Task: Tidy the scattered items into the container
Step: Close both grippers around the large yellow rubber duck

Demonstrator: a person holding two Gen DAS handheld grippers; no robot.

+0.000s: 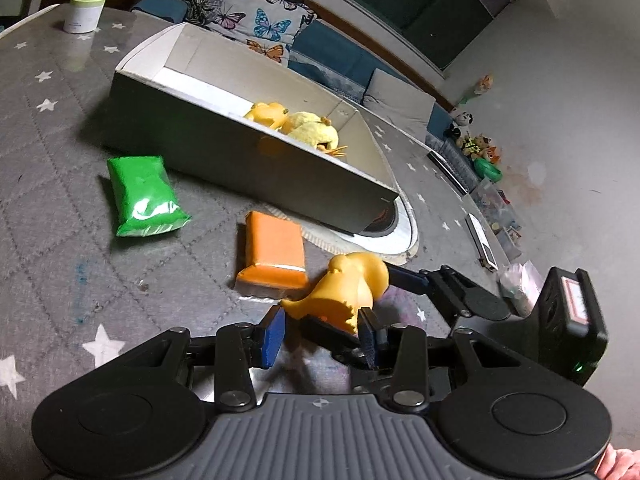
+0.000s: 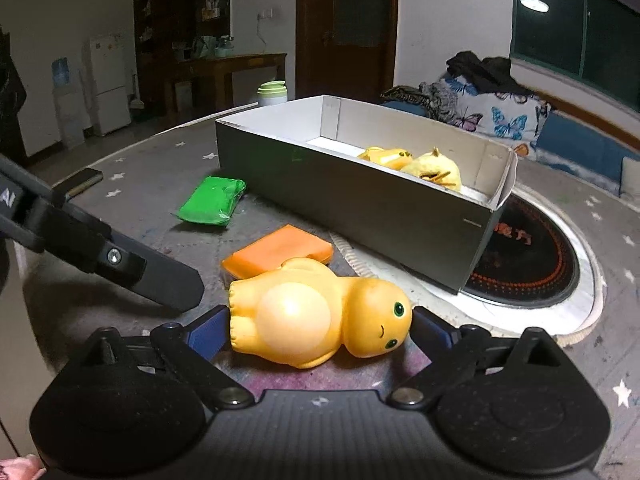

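- Yellow toy (image 2: pixel 316 316) lies on its back on the table (image 1: pixel 48 208), just in front of the box (image 2: pixel 360 204), touching the orange pack (image 2: pixel 276 254).
- Right gripper (image 2: pixel 316 326) spread wide, one finger at the feet, the other at the head; not clamped yet.
- Left gripper (image 1: pixel 322 336) also spread, holding nothing, by the toy's feet end.
- Judgement: close right slowly w/ pads square on the ends, else the rounded body may squirt out; move left away first.
- Green pack (image 1: pixel 142 196) waits nearby.

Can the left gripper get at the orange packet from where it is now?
Probably not directly. The yellow toy figure lies between the left gripper and the orange packet, and the right gripper brackets that toy too. Swinging left around the toy looks open, as bare tablecloth lies there.
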